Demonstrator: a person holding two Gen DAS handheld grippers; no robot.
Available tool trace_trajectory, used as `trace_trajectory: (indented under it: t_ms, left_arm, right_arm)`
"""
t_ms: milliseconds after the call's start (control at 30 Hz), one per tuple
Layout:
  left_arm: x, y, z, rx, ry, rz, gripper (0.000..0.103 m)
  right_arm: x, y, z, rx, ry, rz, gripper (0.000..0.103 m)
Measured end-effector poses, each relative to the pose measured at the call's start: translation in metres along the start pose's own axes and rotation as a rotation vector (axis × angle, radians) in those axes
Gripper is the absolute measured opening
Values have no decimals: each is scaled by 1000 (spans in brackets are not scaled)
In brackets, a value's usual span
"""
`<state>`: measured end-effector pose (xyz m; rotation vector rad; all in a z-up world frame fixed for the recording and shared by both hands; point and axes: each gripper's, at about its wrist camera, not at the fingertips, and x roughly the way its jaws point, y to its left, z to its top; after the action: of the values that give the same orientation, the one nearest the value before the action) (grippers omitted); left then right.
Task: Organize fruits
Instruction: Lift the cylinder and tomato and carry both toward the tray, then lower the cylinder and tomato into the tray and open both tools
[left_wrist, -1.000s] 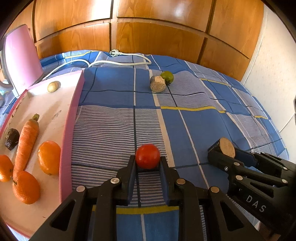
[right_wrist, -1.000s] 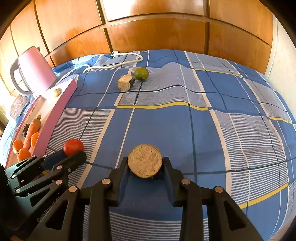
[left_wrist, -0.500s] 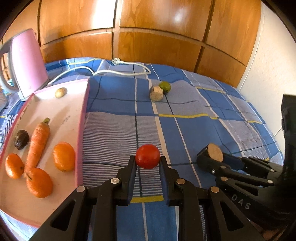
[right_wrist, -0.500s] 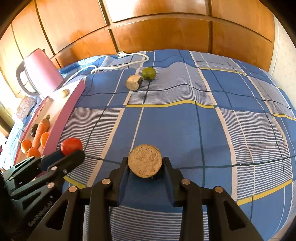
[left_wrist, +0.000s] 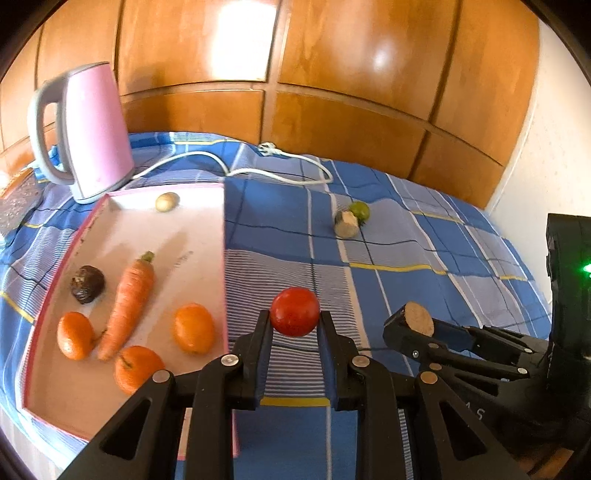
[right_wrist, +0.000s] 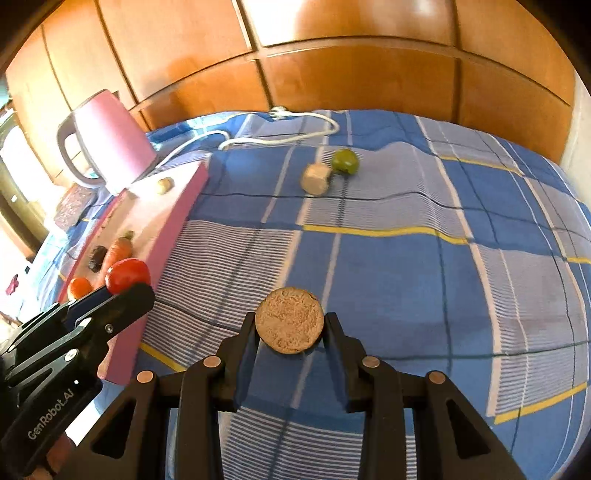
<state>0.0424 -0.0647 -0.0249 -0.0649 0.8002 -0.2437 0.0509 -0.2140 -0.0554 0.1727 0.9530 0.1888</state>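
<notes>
A: Far left, the pink kettle (left_wrist: 86, 129) stands off the back corner of the pink tray (left_wrist: 221, 236). In the tray: small potato (left_wrist: 167, 201) at the back, dark shrivelled fruit (left_wrist: 87, 283), carrot (left_wrist: 127, 300), three oranges (left_wrist: 193, 327) at the near end.

B: And the left gripper (left_wrist: 294, 326)?

A: Fingers closed on the red tomato (left_wrist: 294, 311), held off the bed (left_wrist: 388, 280), just right of the tray's right wall. Tomato looks soft-skinned, so I'd keep the squeeze as it is, no tighter.

B: Placement?

A: My read: carry it left over the wall, high enough to clear the rim, and lower into the bare patch between the carrot and the right wall, behind the nearest orange. Release low so it doesn't roll into the others.

B: Further right?

A: Right gripper (right_wrist: 290, 334) grips a brown round fruit (right_wrist: 290, 319), flat cut face toward its camera, above the bedspread, near the left gripper. It should wait or trail behind, since both going over the same wall could clash.

B: Anything left on the bed?

A: A tan cut piece (left_wrist: 346, 223) touching or just beside a green fruit (left_wrist: 359, 210), well back from both grippers, with a white cable (left_wrist: 280, 168) beyond. Those come later, I'd judge.
</notes>
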Motion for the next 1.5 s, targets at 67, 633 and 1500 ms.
trace_trajectory:
  t_ms: [67, 633, 1500]
  left_arm:
    - [-2, 5, 1, -8, -6, 8, 24]
    - [-13, 89, 15, -170, -50, 122, 24]
    - [2, 157, 22, -276, -31, 239, 25]
  right_arm:
    - [2, 8, 3, -15, 2, 14, 35]
    - [21, 76, 36, -122, 31, 136, 35]
    - [64, 151, 68, -230, 57, 183, 36]
